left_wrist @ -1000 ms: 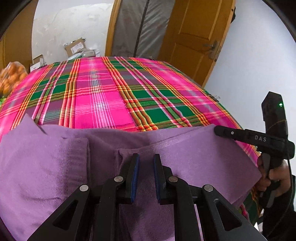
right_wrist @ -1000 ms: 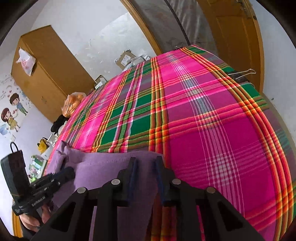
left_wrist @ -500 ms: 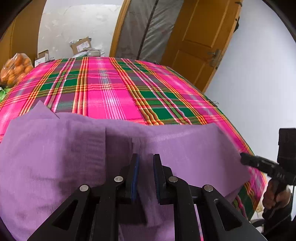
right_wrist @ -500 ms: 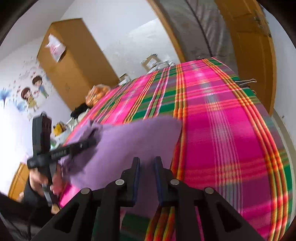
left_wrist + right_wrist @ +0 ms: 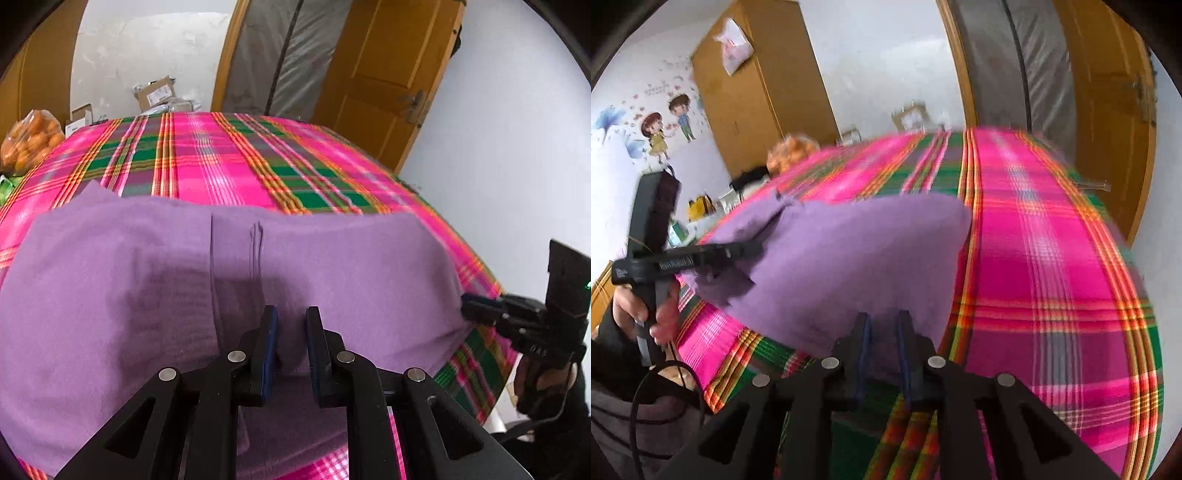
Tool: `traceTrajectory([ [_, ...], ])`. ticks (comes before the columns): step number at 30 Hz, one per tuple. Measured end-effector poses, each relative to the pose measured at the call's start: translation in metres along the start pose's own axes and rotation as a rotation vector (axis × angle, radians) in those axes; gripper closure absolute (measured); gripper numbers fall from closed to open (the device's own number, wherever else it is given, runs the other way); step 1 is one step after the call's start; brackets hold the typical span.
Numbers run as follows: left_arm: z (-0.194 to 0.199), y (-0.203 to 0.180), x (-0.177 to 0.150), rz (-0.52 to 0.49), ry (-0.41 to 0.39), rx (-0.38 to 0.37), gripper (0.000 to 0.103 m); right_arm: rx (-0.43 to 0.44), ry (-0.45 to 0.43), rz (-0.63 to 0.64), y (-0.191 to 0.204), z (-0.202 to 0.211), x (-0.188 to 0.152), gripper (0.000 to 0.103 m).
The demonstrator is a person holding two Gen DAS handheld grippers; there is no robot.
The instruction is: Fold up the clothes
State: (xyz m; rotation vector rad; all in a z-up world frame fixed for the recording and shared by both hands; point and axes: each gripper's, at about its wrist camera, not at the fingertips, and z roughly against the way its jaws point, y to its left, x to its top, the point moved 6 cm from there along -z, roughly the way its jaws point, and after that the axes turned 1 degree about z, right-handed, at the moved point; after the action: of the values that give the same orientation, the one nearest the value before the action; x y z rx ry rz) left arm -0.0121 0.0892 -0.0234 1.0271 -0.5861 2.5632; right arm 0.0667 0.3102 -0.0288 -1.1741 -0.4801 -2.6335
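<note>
Both hand-held grippers, left [image 5: 290, 347] and right [image 5: 882, 350], clamp the purple garment's [image 5: 147, 295] near edge, the right one's jaws just closing tighter, holding it taut above the plaid tabletop [image 5: 229, 166] for folding.

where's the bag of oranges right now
In the left wrist view the bag of oranges sits at the far left edge, just past the plaid cloth's far left corner, near the cardboard boxes by the wall.

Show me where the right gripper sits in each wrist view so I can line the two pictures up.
Left wrist view: right gripper at the far right edge, on the purple garment.
Right wrist view: its own fingers at bottom centre, on that garment.
Shared landmark: orange wooden door, top right in both.
</note>
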Motion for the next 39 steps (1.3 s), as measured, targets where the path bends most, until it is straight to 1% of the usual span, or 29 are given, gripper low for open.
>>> traceTrajectory([
  [7,0.002,0.0,-0.004,-0.008,-0.001,-0.001,0.087,0.0,-0.005,0.0,-0.002,0.004,-0.001,0.088],
  [10,0.004,-0.001,-0.003,-0.01,0.003,0.0,0.087,-0.006,-0.012,-0.013,-0.004,0.004,0.002,0.093],
  [11,0.004,-0.001,0.001,-0.009,0.005,-0.002,0.087,-0.016,-0.025,-0.025,-0.007,0.004,0.006,0.096],
  [13,0.005,-0.003,0.011,-0.014,-0.01,-0.004,0.087,-0.043,-0.064,-0.059,-0.016,0.005,0.018,0.096],
  [16,0.004,-0.007,0.03,-0.026,-0.039,0.0,0.087,-0.034,-0.089,-0.097,-0.023,0.001,0.036,0.097],
  [20,-0.013,-0.009,0.054,-0.033,-0.039,0.04,0.087,-0.045,-0.074,-0.123,-0.03,-0.016,0.059,0.097],
  [25,-0.038,-0.003,0.06,-0.019,0.004,0.082,0.087,-0.065,-0.057,-0.119,-0.036,-0.04,0.086,0.097],
  [26,-0.042,-0.002,0.058,-0.016,0.012,0.087,0.087,-0.068,-0.041,-0.124,-0.039,-0.047,0.088,0.097],
  [28,-0.047,0.0,0.054,-0.011,0.021,0.088,0.087,-0.067,0.017,-0.171,-0.049,-0.063,0.085,0.097],
  [30,-0.049,0.002,0.053,-0.007,0.024,0.085,0.088,-0.057,0.066,-0.224,-0.06,-0.076,0.082,0.102],
  [35,-0.051,0.003,0.053,0.003,0.03,0.075,0.088,-0.035,0.078,-0.263,-0.071,-0.084,0.083,0.103],
  [39,-0.049,0.004,0.052,0.016,0.026,0.06,0.087,-0.003,0.048,-0.287,-0.074,-0.075,0.081,0.103],
])
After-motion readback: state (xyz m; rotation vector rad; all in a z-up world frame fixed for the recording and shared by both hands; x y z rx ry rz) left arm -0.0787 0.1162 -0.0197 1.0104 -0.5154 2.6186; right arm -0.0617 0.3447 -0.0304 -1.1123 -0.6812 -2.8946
